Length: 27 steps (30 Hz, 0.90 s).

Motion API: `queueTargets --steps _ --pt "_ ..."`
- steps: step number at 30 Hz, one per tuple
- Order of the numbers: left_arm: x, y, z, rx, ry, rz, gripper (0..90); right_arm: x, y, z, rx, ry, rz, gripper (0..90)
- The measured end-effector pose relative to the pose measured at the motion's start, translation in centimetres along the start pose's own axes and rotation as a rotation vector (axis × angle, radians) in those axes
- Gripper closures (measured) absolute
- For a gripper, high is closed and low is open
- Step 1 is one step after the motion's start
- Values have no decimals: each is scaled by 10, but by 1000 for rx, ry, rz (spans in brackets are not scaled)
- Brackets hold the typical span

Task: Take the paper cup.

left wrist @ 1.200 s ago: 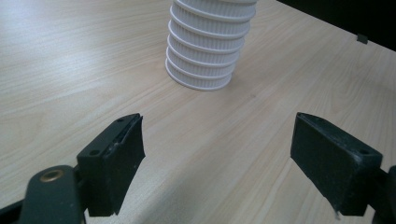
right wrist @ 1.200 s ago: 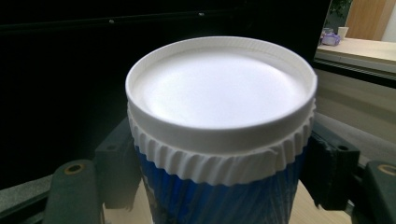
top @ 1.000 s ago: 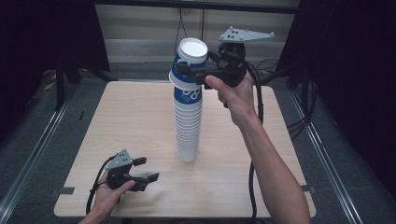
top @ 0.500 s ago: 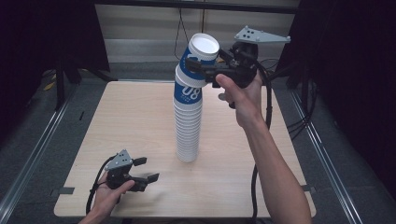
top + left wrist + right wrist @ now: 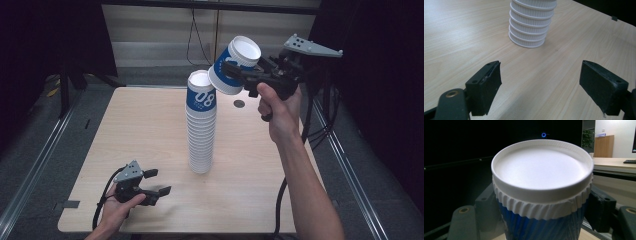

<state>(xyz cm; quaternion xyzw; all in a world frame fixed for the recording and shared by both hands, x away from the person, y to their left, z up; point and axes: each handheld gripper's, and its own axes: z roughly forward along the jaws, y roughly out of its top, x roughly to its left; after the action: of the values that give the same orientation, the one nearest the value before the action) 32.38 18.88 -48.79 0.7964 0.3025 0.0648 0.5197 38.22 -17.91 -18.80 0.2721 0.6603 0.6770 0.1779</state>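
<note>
Table (image 5: 150, 130): one wooden top, one tall stack of cups (image 5: 201, 125) near its middle, closer to the far edge. Top cup of the stack reads "08" on a blue band; the high view shows that, while your left gripper view gives just the stack's white ribbed base. Too many cups nested to count. One separate cup (image 5: 234, 65) is off the stack, tilted, up in the air above the table's far edge, just right of the stack top. Your right gripper (image 5: 239, 76) is clamped on that cup; the right gripper view shows its white rim and blue wall between the jaws. Your left gripper (image 5: 157, 182) sits near the front left corner, jaws wide apart, nothing in them.
</note>
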Motion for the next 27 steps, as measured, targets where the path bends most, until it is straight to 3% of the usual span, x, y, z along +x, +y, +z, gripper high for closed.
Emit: queueTargets --steps 7,14,15,20,27 --pt "-1 0 0 3 14 3 176 -3 -4 -16 20 -34 -17 255" --pt "-2 0 1 1 7 16 176 -5 -13 -44 32 -60 -26 255" --pt "-2 0 1 4 5 26 176 -5 -17 -48 62 -67 -31 255" --pt "-8 3 5 18 -4 60 175 -8 -32 -55 98 -69 -25 255" --pt "-11 7 6 3 -23 45 176 -11 -59 -54 147 -68 -18 255"
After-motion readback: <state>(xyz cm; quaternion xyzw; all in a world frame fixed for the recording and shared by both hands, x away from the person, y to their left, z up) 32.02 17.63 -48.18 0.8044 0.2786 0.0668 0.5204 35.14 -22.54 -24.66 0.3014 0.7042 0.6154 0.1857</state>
